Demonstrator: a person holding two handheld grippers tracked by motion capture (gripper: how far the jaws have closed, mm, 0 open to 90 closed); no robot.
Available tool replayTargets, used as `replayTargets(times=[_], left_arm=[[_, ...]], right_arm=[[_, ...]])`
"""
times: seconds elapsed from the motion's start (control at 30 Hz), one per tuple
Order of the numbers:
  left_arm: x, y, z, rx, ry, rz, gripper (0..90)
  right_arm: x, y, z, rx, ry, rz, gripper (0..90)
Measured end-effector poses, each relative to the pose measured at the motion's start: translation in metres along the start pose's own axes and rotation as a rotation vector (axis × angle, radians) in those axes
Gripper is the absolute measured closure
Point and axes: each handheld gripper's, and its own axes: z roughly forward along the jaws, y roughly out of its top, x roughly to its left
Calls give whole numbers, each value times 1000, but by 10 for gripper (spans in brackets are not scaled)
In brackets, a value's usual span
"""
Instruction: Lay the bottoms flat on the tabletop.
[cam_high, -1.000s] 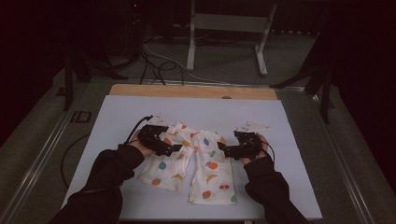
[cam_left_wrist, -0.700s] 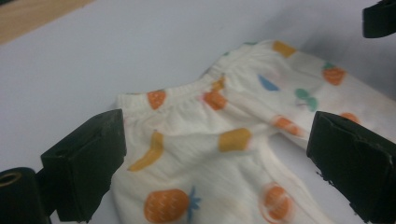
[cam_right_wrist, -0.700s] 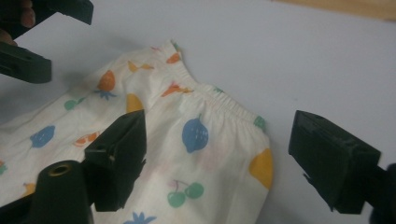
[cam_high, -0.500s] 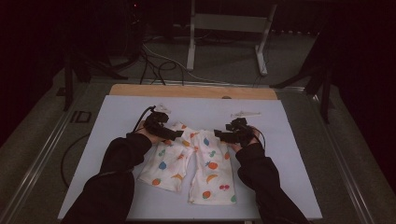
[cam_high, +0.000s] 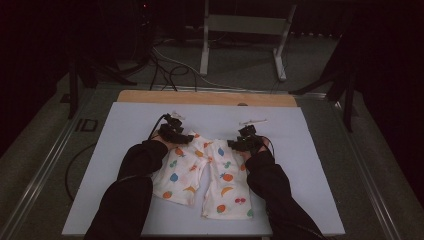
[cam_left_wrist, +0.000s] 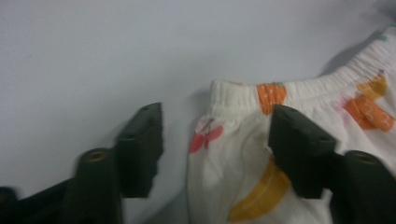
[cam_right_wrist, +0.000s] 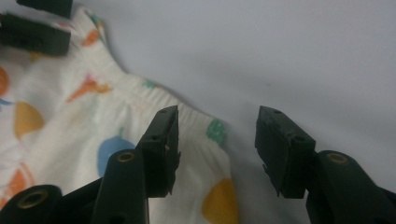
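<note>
Evidently the bench (cam_high: 125, 130), covered in a pale sheet, serves as a flat surface for laying out a garment: a pair of small white shorts (cam_high: 210, 175) printed with fruit lies spread on it toward the near edge, waistband facing the far edge and both legs pointing back at the person. That layout puts the two waistband corners within easy reach, one for each hand.

At one corner sits the left claw (cam_high: 181, 138), its jaws spread wide; in the left gripper view one jaw is over bare sheet and the other over the cloth, straddling the elastic corner without pinching it. Likewise, the right claw (cam_high: 239, 144) is agape at the opposite corner, one jaw above the fabric and one beyond its edge. I judge both are lined up to nip the waistband.

Compared with half a second ago, both claws sit slightly nearer the person, closer over the corners, while the shorts lie as they did.
</note>
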Motion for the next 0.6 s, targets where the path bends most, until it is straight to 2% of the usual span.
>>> replayTargets(times=[0.07,0.2,0.23,0.3,0.37,0.43,0.57,0.6], left_arm=[[-2,0,2,-4,6,14,459],[-4,2,4,-8,8,25,603],[-6,1,4,-9,-4,35,667],[-8,1,4,-11,-9,41,743],[-9,1,3,-13,-18,45,824],[-10,1,0,-13,-18,54,847],[-8,0,-9,-46,-18,45,854],[-7,0,-12,-59,-25,33,855]], right_arm=[[2,-2,3,19,-43,-29,518],[4,-6,5,31,-67,-41,583],[7,-7,6,30,-93,-61,678],[7,-7,5,27,-77,-46,767],[9,-8,5,23,-73,-66,857],[11,-7,3,13,-91,-91,884],[8,-2,-5,-45,-97,-80,900],[7,0,-7,-51,-106,-81,900]])
